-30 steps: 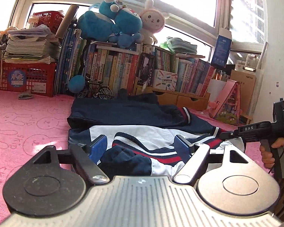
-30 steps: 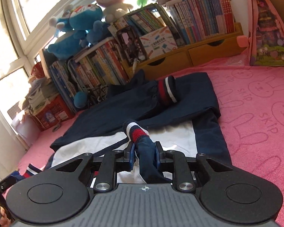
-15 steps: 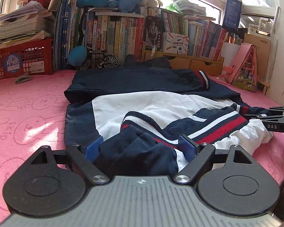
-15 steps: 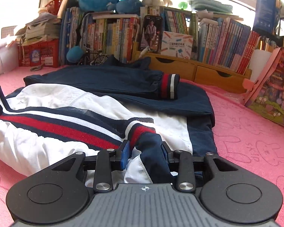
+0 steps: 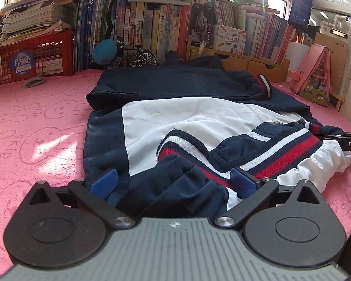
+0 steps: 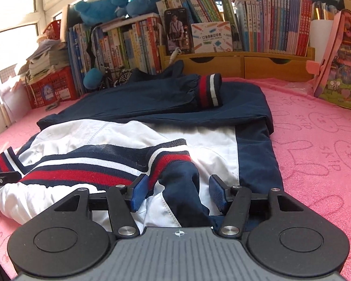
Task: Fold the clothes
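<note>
Two handheld grippers point forward and slightly downward, low over the surface. The left gripper [image 5: 173,182] has its blue-padded fingers [image 5: 104,183] spread wide and opening, fabric lying loose between them. The right gripper [image 6: 179,193] is opening too, its pads [image 6: 139,192] clear of the cloth between.

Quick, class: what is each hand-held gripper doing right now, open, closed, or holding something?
Left hand-held gripper: opening wide, jacket cloth lies loose between the jaws.
Right hand-held gripper: opening, jacket sleeve released between the jaws.
</note>
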Demonstrator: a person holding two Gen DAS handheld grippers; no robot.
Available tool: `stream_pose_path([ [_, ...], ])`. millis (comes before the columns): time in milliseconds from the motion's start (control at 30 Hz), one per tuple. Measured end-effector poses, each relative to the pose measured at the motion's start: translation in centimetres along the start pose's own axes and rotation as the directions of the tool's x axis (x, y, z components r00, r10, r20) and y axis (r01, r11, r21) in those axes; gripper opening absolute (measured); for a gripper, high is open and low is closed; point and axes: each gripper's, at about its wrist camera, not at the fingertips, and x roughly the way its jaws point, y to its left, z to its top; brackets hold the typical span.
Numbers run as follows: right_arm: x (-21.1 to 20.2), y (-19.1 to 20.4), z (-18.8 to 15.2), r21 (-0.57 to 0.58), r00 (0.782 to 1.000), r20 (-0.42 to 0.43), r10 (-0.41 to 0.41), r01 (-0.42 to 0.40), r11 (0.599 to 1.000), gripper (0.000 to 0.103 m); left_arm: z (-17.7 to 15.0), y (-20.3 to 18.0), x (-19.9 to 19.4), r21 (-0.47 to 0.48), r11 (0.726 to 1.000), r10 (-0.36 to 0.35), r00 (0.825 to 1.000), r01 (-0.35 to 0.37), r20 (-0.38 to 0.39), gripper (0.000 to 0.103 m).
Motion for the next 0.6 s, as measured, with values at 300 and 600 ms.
stream_pose_path([
  [300,-0.7,-1.2,0.5,0.036,0.998,0.012,0.068,-0.069,0.997,0.066,0.0,-0.7,-2.0,0.095,0.995,-0.032,0.994,0.022,0.104,0.103],
  [600,0.2,0.0,2.7,-0.114,0.986,-0.02,0.163,-0.164,0.98,0.084,1.1,-0.5,-1.4,0.107,0.988,-0.126,0.987,0.115,0.097,0.103],
])
